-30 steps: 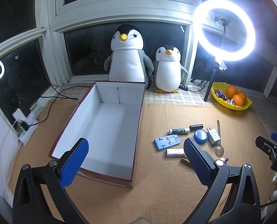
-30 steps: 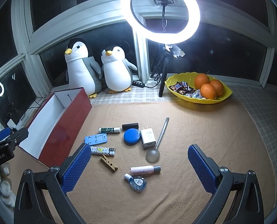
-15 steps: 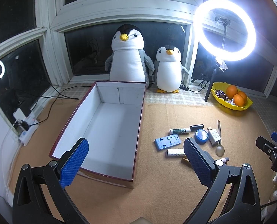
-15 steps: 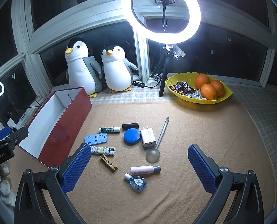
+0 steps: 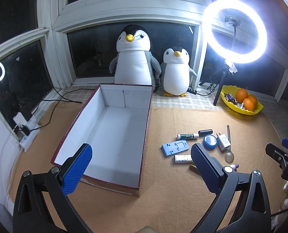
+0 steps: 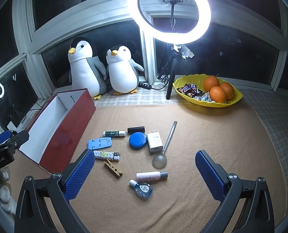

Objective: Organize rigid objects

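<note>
A red box (image 5: 146,116) with a white, empty inside stands open on the tan mat; its red wall (image 6: 70,134) shows in the right wrist view. Right of it lie several small items: a blue phone stand (image 6: 100,143), a blue round tin (image 6: 137,140), a white charger (image 6: 154,142), a metal spoon (image 6: 164,147), a wooden clothespin (image 6: 112,168), a pink tube (image 6: 151,175) and a small blue bottle (image 6: 142,189). My left gripper (image 5: 140,169) hangs open over the box's near end. Open and holding nothing, my right gripper (image 6: 144,174) hovers above the pink tube and bottle.
Two plush penguins (image 5: 133,58) (image 6: 122,69) sit at the window behind the box. A lit ring light (image 6: 170,11) on a stand and a yellow bowl (image 6: 235,100) with oranges and sweets stand at the back right. Cables and a power strip (image 5: 27,136) lie at the left.
</note>
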Available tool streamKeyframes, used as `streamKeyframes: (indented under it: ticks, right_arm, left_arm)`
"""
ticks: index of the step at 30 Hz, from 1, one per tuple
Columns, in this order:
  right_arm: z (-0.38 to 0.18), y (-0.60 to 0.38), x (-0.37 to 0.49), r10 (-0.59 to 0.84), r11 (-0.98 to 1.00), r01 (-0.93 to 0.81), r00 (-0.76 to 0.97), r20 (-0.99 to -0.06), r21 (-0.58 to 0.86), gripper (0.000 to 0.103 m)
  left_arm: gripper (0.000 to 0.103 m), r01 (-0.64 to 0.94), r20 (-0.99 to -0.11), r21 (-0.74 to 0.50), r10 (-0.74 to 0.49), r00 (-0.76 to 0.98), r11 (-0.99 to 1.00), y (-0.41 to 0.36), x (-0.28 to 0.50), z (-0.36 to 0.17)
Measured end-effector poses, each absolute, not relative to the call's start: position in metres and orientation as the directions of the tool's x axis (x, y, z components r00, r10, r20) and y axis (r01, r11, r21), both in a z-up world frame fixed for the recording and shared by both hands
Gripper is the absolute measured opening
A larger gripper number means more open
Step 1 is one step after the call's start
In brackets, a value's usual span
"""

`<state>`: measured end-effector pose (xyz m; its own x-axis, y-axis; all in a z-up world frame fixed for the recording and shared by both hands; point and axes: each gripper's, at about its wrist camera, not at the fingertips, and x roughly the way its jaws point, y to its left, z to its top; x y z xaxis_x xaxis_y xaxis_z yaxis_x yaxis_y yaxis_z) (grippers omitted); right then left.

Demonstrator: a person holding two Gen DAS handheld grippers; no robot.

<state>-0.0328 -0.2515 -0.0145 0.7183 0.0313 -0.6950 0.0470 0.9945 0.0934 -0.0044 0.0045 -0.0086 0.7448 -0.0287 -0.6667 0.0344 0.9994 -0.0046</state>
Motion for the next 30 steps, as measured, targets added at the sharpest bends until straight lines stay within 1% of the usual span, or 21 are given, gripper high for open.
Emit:
streamKeyframes:
  ticks: [9, 14, 23, 26, 30]
  right_arm:
    - [-0.017, -0.251, -0.032, 0.027, 0.995, 0.050, 0.713, -0.700, 0.089, 0.103]
    - [-0.021, -0.254, -0.028, 0.020, 0.995, 0.052, 0.707, -0.707, 0.080, 0.103]
    - [-0.033, -0.259, -0.022, 0.016, 0.996, 0.054, 0.694, -0.720, 0.075, 0.102]
    - [-0.036, -0.261, -0.022, 0.017, 0.996, 0.052, 0.689, -0.725, 0.073, 0.102]
    - [-0.040, -0.263, -0.025, -0.002, 0.997, 0.062, 0.680, -0.733, 0.056, 0.102]
  left_arm:
    - [0.102, 0.025, -0.671, -0.003, -0.020, 0.741, 1.000, 0.008, 0.000, -0.015]
    - [0.102, -0.009, -0.682, 0.005, 0.010, 0.732, 1.000, 0.021, 0.006, -0.023]
    - [0.102, -0.124, -0.718, 0.019, 0.100, 0.689, 0.992, 0.067, 0.017, -0.045]
    - [0.096, -0.177, -0.739, 0.031, 0.141, 0.658, 0.984, 0.089, 0.023, -0.053]
    - [0.096, -0.241, -0.747, 0.054, 0.199, 0.635, 0.969, 0.120, 0.031, -0.058]
